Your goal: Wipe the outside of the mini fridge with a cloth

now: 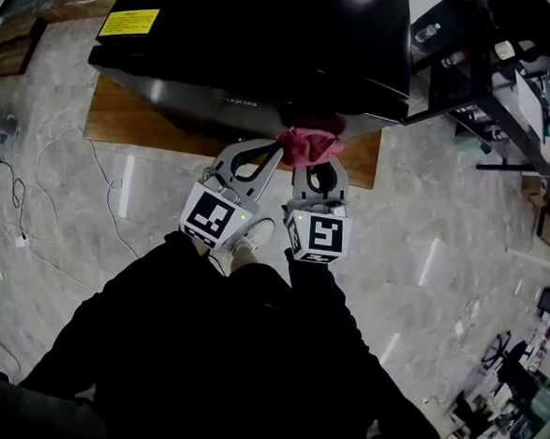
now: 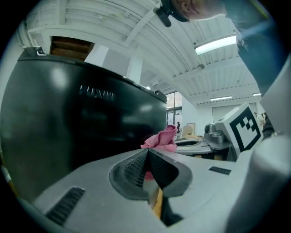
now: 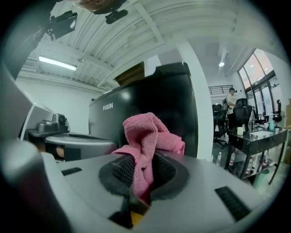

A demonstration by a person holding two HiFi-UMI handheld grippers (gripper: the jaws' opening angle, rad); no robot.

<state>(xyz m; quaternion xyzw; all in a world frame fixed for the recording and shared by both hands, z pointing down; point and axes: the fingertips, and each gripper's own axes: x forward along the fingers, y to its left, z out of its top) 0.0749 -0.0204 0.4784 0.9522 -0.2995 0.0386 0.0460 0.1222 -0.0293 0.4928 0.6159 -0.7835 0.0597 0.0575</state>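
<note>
The black mini fridge (image 1: 269,35) stands on a wooden board (image 1: 132,119); its glossy front fills the left gripper view (image 2: 82,113) and rises behind the cloth in the right gripper view (image 3: 150,100). My right gripper (image 1: 314,156) is shut on a bunched pink cloth (image 3: 148,136), which sits close against the fridge's lower front (image 1: 307,141). My left gripper (image 1: 278,148) is beside it, jaws shut together with nothing between them (image 2: 148,157); the pink cloth (image 2: 161,139) shows just past its tip.
A dark rack (image 1: 492,70) with bottles and gear stands right of the fridge. White cables (image 1: 60,199) trail over the marble floor at left. My shoe (image 1: 250,236) is under the grippers. A glass desk (image 3: 254,141) and a distant person (image 3: 232,102) are at right.
</note>
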